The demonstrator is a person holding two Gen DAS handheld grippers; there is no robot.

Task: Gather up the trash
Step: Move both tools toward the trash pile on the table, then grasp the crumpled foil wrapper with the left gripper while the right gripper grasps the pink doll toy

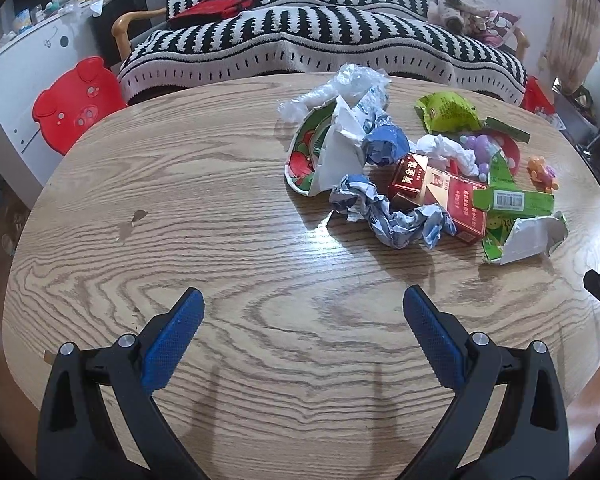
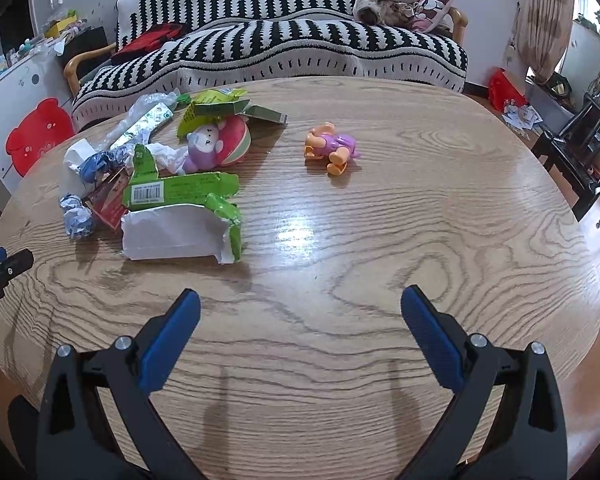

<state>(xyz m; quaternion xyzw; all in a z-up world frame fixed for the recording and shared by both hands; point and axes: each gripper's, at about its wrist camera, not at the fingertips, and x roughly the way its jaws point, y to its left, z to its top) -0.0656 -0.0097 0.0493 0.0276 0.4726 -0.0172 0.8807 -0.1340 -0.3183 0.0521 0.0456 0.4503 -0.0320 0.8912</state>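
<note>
A heap of trash lies on the round wooden table (image 1: pixel 180 220): a torn paper plate (image 1: pixel 306 152), crumpled blue-white paper (image 1: pixel 392 216), a red cigarette box (image 1: pixel 452 200), a torn green carton (image 1: pixel 512 208) and a green snack bag (image 1: pixel 448 112). The right wrist view shows the green carton (image 2: pixel 180 192) and its white torn flap (image 2: pixel 172 236). My left gripper (image 1: pixel 303 304) is open and empty, above the table short of the heap. My right gripper (image 2: pixel 300 304) is open and empty, right of the heap.
A purple plush toy (image 2: pixel 204 148) with a red ball sits in the heap. A small orange and purple toy (image 2: pixel 334 148) lies apart on the table. A striped sofa (image 1: pixel 320 40) stands behind the table, a red bear stool (image 1: pixel 72 104) at the left.
</note>
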